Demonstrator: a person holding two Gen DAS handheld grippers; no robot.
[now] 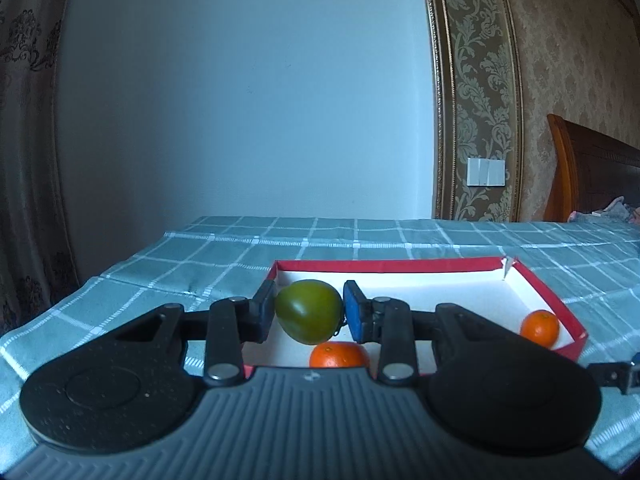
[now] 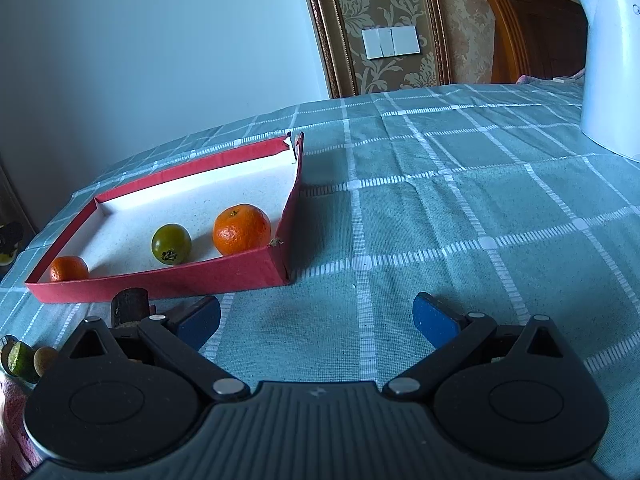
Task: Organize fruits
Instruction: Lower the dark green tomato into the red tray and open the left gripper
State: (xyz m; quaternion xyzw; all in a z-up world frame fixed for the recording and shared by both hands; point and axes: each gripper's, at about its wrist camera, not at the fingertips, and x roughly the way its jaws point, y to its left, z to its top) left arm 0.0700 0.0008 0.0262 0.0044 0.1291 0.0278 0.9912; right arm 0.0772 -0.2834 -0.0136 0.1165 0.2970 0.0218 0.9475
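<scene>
The left gripper (image 1: 309,308) is narrow, with both pads pressed on a green fruit (image 1: 304,318) that hangs clear of the floor over the near left part of the box (image 1: 400,266). The right gripper (image 2: 316,320) stands wide and empty over the cloth (image 2: 460,184), just near of the box's near right corner.

A white kettle (image 2: 608,72) stands far right, well apart from the work. The box is a shallow red tray with a white floor, and its long axis runs left to right. Two oranges lie along its near wall: one by the right corner (image 2: 241,229) and one by the left corner (image 1: 339,354), almost directly under the held fruit.

The right view shows a green fruit (image 2: 171,243) on the floor between the oranges with no gripper on it. I cannot tell whether this is a second fruit. A dark stump (image 2: 130,304) and some small fruits (image 2: 20,356) lie on the cloth near and left of the box.

The move turns on the held fruit and the left orange below it. Open floor lies far and right of the fruit, so the drop probably wants a short carry that way before the pads part. The left hand is the nearer one and already has the fruit over the box.
</scene>
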